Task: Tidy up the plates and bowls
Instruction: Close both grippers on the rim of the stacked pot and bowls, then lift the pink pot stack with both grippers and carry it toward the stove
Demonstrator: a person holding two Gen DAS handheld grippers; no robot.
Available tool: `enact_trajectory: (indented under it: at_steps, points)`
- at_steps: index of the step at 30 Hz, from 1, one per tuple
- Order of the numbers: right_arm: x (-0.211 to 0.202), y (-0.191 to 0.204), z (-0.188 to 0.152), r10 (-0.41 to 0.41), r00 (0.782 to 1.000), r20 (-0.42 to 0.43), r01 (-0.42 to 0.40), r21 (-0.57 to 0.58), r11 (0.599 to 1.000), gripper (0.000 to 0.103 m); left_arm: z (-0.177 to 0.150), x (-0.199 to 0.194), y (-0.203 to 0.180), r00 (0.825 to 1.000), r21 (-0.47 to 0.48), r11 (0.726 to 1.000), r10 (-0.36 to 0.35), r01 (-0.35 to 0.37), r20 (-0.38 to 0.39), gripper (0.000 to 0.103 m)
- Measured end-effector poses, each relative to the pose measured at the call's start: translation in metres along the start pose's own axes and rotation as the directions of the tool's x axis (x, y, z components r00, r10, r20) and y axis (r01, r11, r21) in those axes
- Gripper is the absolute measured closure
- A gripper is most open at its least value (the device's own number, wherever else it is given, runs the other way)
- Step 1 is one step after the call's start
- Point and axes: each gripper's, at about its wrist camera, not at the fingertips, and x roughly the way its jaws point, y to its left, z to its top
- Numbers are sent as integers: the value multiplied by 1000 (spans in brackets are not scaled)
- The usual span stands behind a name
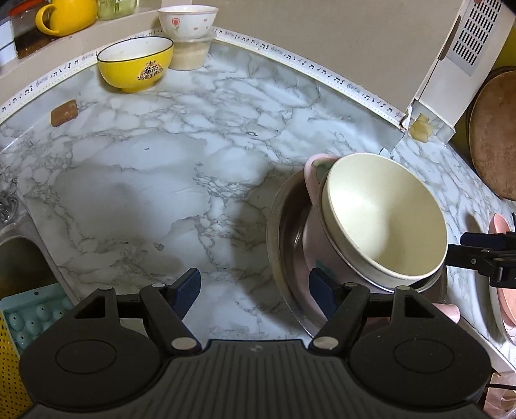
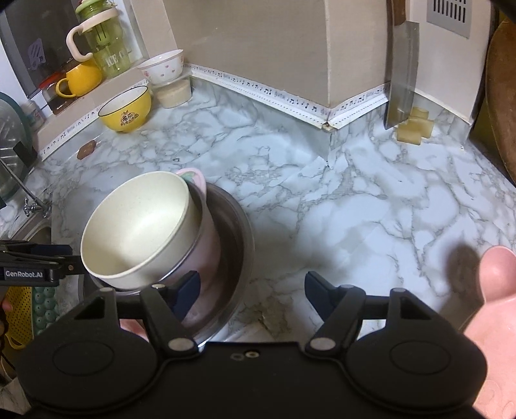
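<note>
A cream bowl (image 1: 383,219) (image 2: 135,228) sits tilted inside a pink bowl (image 1: 311,180) (image 2: 206,245), and both rest in a steel dish (image 1: 283,232) (image 2: 238,225) on the marble counter. My left gripper (image 1: 254,293) is open. Its right finger (image 1: 322,296) is over the dish by the pink bowl, its left finger outside the rim. My right gripper (image 2: 248,290) is also open and straddles the dish rim from the other side, its left finger (image 2: 188,290) against the pink bowl. Each gripper shows at the edge of the other's view. A yellow bowl (image 1: 135,64) (image 2: 125,109) stands at the back.
A white flowered bowl (image 1: 187,21) sits on a plastic tub by the wall, a yellow mug (image 1: 64,16) on the ledge. A cleaver (image 2: 403,74) leans at the back right beside a wooden board (image 1: 496,135). Pink dishes (image 1: 503,290) lie at right; the sink (image 1: 16,258) and a teal tray (image 1: 32,319) at left.
</note>
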Motion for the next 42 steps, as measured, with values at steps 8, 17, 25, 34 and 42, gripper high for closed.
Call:
enact_trajectory:
  at_steps: [8, 17, 25, 34, 42]
  points:
    - [14, 0, 6, -1, 1000, -24, 1, 15, 1000, 41, 0, 10, -4, 1000, 8, 1000, 3, -3, -10, 30]
    - [26, -4, 9, 14, 999, -46, -11, 60, 998, 63, 3, 18, -3, 999, -11, 1000, 0, 0, -35, 51]
    - [33, -1, 11, 25, 997, -67, -21, 63, 998, 89, 4, 20, -10, 998, 1, 1000, -22, 22, -50, 77]
    - [34, 0, 9, 21, 998, -66, -15, 79, 997, 91, 5, 19, -22, 999, 49, 999, 7, -5, -38, 87]
    - [31, 0, 10, 4, 997, -71, 1, 79, 997, 90, 10, 14, -29, 1000, 78, 997, 25, -23, -18, 88]
